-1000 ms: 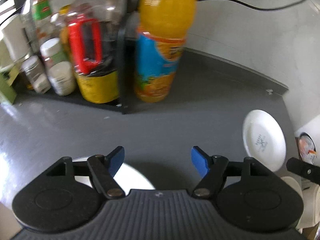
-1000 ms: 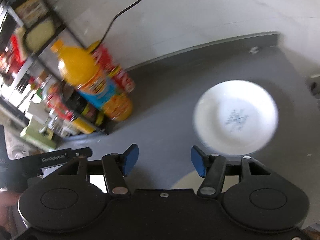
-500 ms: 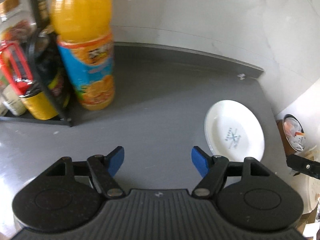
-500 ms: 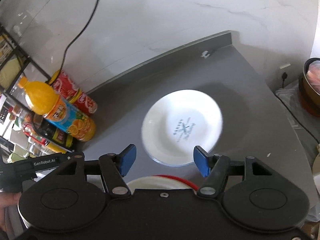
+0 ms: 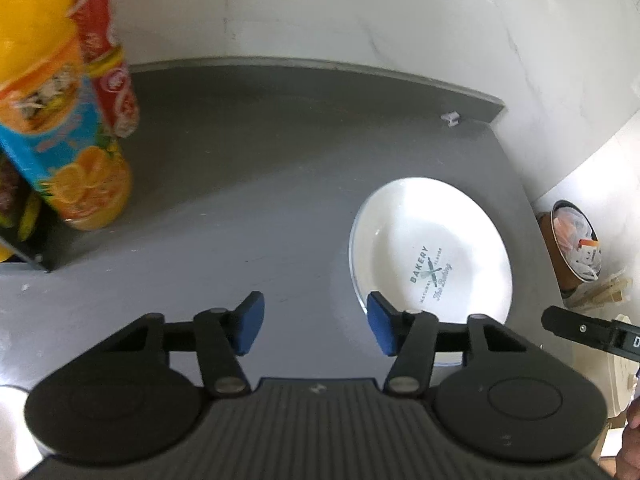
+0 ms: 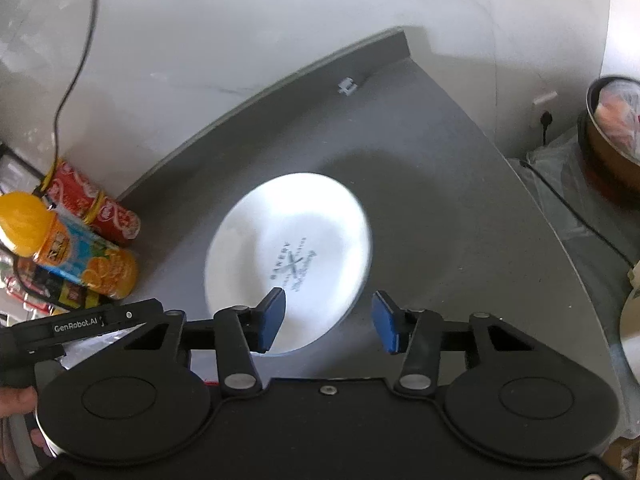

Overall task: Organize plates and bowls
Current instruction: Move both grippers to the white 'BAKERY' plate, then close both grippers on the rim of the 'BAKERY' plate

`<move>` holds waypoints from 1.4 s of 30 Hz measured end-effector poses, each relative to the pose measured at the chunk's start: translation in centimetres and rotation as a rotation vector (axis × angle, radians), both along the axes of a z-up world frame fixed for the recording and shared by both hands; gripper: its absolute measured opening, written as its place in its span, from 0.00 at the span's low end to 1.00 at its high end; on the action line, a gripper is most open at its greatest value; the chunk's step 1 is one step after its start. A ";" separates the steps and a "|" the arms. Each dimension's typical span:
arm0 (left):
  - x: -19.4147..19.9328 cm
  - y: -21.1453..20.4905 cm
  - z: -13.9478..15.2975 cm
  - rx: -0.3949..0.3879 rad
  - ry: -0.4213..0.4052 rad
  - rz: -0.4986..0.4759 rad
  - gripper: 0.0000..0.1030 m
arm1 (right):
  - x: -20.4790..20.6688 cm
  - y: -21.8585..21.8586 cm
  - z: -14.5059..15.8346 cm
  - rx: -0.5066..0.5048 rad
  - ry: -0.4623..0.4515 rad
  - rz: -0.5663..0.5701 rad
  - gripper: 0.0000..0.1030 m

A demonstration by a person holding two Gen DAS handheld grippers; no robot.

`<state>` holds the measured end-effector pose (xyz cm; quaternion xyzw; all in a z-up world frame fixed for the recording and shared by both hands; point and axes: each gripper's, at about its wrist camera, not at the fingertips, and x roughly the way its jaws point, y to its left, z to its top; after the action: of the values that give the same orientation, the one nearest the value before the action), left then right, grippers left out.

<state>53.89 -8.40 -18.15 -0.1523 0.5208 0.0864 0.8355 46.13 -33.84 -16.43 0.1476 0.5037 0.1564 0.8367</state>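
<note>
R tool (image 6: pixel 327 322) is wide apart, empty, right over the plate (image 6: pixel 288 258) edge. L tool (image 5: pixel 316 328), also apart, has it off to the right. Plate's flat on the surface (image 6: pixel 460 216). R is nearer.

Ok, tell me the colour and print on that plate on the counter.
White plate with grey-green "BAKERY" lettering over crossed utensils at its centre; clearest in the left wrist view.

1. An orange juice bottle (image 5: pixel 72 152) is seen on the grey counter (image 5: pixel 260 184).
2. A red can (image 6: pixel 96 210) is set just behind it.
3. A black cable (image 6: pixel 74 68) is hung along the white wall (image 6: pixel 240 20).
</note>
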 end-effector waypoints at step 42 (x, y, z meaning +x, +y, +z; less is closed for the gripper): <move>5.2 0.1 -5.1 -0.118 0.003 -0.082 0.13 | 5.7 1.2 -6.5 0.001 0.039 0.115 0.12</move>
<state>59.06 -8.29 -23.30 -0.1799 0.5321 0.0214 0.8271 51.80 -32.64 -22.92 0.1217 0.5275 0.2018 0.8163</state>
